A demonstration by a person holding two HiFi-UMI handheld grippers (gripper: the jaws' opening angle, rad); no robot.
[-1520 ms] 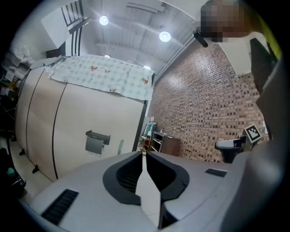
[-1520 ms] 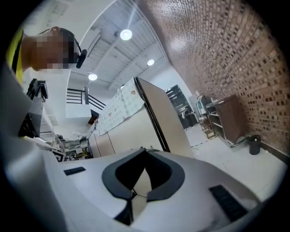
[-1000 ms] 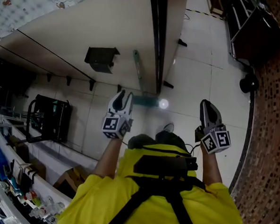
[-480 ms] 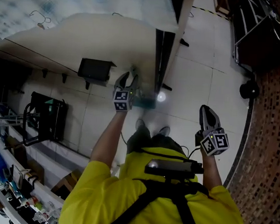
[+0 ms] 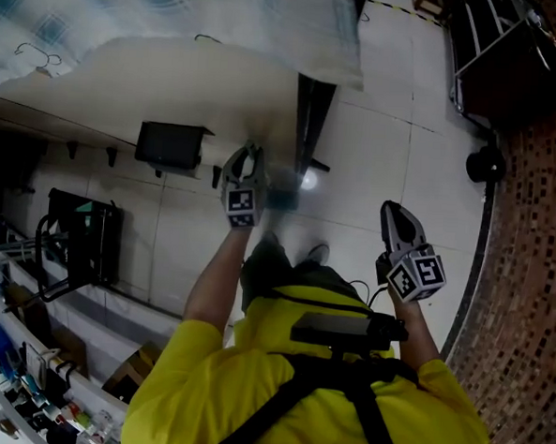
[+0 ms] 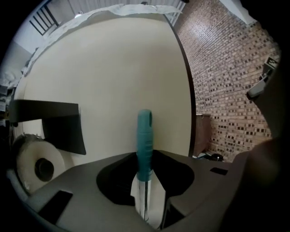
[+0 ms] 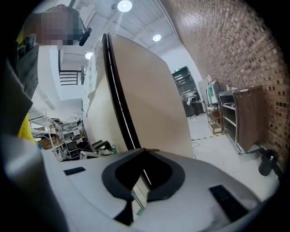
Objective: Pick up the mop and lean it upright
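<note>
The mop's teal grip [image 6: 144,140] stands upright in the left gripper view, in front of a cream panel [image 6: 113,68]. Its metal shaft runs down between the jaws of my left gripper [image 6: 146,190]. Those jaws are closing, and a light gap still shows on both sides of the shaft. Seen from the head view, the left gripper [image 5: 247,153] is raised toward the panel, with a blurred teal part of the mop [image 5: 281,200] just to its right. My right gripper [image 5: 398,214] hangs apart at the right, its jaws slightly parted and holding nothing [image 7: 138,181].
A black box [image 5: 170,144] hangs on the cream panel, and a dark post [image 5: 308,115] edges it. A brick wall [image 5: 531,232] runs down the right side. A dark cart [image 5: 504,61] stands at the far right and a black rack [image 5: 79,242] at the left.
My left gripper rose from waist height to the mop handle by the panel and now has the shaft between its jaws. The right gripper has hardly moved.
</note>
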